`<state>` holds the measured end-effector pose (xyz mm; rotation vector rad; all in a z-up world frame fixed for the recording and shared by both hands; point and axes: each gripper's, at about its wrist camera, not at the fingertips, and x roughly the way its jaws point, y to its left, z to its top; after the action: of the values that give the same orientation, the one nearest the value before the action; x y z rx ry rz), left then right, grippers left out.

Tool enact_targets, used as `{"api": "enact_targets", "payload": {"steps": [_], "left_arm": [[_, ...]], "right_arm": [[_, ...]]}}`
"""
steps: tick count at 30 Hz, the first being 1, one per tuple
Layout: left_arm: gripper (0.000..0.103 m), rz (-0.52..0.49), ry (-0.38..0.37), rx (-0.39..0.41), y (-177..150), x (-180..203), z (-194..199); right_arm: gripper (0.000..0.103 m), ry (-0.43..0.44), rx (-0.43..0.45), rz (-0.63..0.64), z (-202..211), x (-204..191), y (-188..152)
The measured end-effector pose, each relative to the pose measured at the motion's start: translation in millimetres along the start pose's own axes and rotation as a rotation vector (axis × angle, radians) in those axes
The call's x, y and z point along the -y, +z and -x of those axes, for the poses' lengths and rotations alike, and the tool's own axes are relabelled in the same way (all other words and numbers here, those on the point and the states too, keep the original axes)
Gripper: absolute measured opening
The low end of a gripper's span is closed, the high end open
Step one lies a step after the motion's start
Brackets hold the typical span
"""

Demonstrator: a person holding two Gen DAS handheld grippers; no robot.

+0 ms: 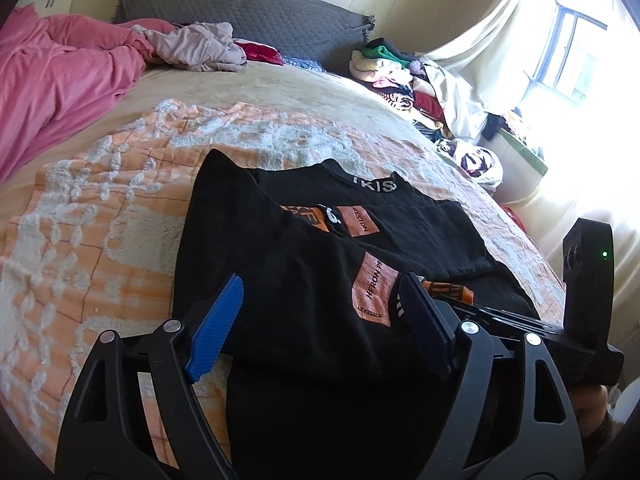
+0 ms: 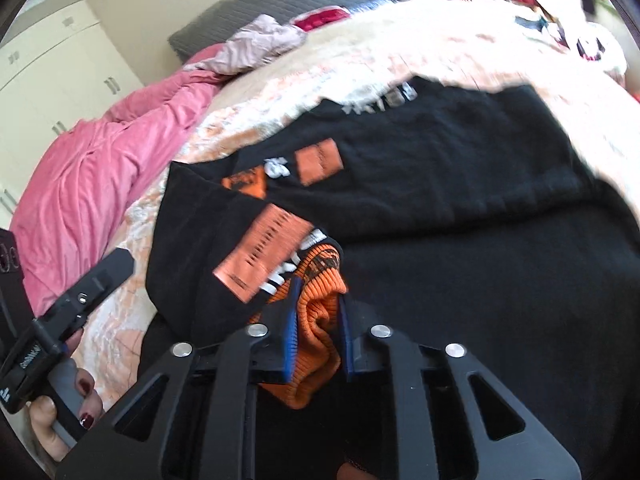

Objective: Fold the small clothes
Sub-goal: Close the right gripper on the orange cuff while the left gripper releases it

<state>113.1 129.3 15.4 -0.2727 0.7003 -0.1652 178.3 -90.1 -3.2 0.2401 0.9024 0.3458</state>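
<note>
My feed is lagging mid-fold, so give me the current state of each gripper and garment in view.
Left gripper: open, over the shirt, holding nothing.
Right gripper: shut on the orange ribbed cuff.
Black sweatshirt: partly folded on the bed, sleeve laid across the front.
Pink blanket: rumpled.
Clothes pile: unfolded heap.

Right wrist view is motion-blurred: collar lettering on the black top [image 2: 400, 152] at 12 o'clock is unreadable, orange patch [image 2: 264, 248] text is smeared. Orange cuff [image 2: 316, 328] is partly hidden behind the right gripper [image 2: 318, 328] frame; its lower end runs under the frame toward 6. Left wrist view: the top's [image 1: 320, 280] hem is cut off at 6, and the window [image 1: 572, 52] at 2 is blown out. Clothes pile [image 1: 400, 80] at 1: items too small to tell.
</note>
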Motion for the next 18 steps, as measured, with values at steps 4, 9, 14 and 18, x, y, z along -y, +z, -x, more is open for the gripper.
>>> {"api": "enact_targets", "payload": {"steps": [4, 9, 14, 18], "left_arm": [[0.073, 0.045, -0.004, -0.002, 1.4, -10.2, 0.9], [0.073, 0.071, 0.014, 0.003, 3.1, -19.6, 3.4], [0.073, 0.093, 0.019, 0.006, 3.4, -26.2, 4.8], [0.073, 0.095, 0.016, 0.001, 3.6, -26.3, 3.3]], "right_arm": [[0.014, 0.002, 0.051, 0.096, 9.9, -14.0, 18.2], [0.013, -0.012, 0.122, 0.177, 28.4, -17.2, 42.8], [0.013, -0.056, 0.176, 0.238, 43.0, -6.0, 70.5], [0.012, -0.107, 0.211, 0.261, 50.9, 10.7, 87.3]]}}
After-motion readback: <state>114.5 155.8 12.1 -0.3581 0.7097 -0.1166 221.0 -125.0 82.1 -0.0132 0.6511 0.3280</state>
